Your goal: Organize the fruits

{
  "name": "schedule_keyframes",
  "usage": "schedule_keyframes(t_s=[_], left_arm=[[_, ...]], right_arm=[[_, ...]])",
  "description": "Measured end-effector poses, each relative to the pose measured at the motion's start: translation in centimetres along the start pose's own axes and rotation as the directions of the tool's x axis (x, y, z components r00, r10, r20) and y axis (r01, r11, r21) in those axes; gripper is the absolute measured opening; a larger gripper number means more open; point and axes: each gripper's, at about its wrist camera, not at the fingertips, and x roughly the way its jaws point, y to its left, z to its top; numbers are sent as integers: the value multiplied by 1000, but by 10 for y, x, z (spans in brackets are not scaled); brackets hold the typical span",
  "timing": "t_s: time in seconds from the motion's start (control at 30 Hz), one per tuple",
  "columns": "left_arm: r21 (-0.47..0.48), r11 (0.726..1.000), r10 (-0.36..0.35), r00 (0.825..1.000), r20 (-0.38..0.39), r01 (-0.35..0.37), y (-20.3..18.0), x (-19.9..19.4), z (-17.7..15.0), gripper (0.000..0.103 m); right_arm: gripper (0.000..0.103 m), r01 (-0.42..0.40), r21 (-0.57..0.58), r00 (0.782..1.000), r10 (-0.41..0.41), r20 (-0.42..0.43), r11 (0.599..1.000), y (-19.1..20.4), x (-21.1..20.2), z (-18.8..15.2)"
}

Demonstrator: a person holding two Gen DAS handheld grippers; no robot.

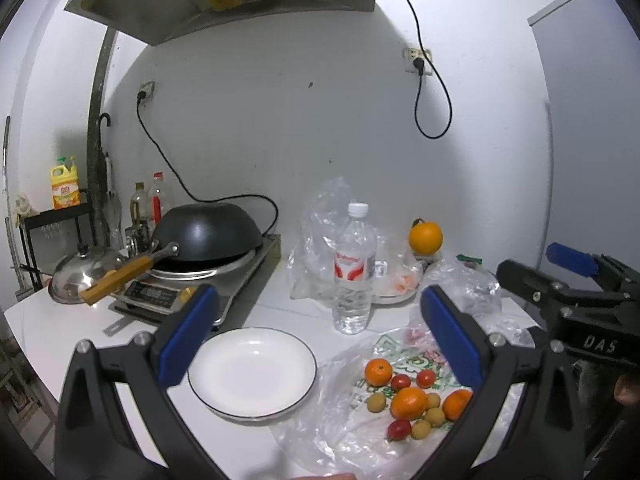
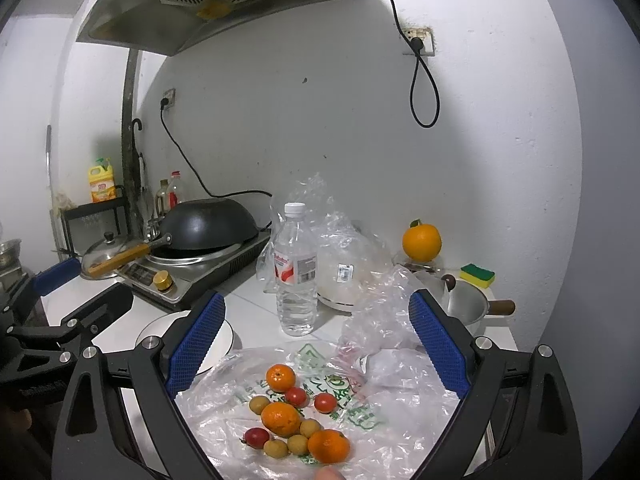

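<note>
Three tangerines, three cherry tomatoes and several longans lie on a flattened printed plastic bag. Just left of the bag sits an empty white plate with a dark rim. My left gripper is open above the plate and bag. Over the fruit pile hovers my right gripper, also open, holding nothing. A big orange sits at the back by the wall.
A water bottle stands behind the bag among crumpled clear bags. An upturned black wok rests on the induction cooker at left, with a steel lid beside it. A small pot and sponge sit at right.
</note>
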Motion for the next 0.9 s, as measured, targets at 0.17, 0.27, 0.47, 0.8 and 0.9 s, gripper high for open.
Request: schedule_keyframes(t_s=[0.17,0.27,0.47,0.8,0.9], left_arm=[[13,1000,15,1000,-1,-15,1,1,0,101],[19,999,40,999,-11,-39,4,7,-1,101],[31,999,36,999,-18,-35,2,13,0,101],[38,998,52,999,-14,-51,4,13,-2,101],[37,998,46,999,-9,-45,4,14,-2,101]], right_arm=[[95,-6,-8,1000,6,3,1000,-2,-1,-3],[95,-3,-9,1000,4,8,1000,-2,-2,-3],[95,7,5,1000,-7,9,1000,-4,-3,-5],[95,20,12,1000,-20,1,1000,-6,1,-6],[95,21,14,1000,-21,-1,1000,-7,1,-6]])
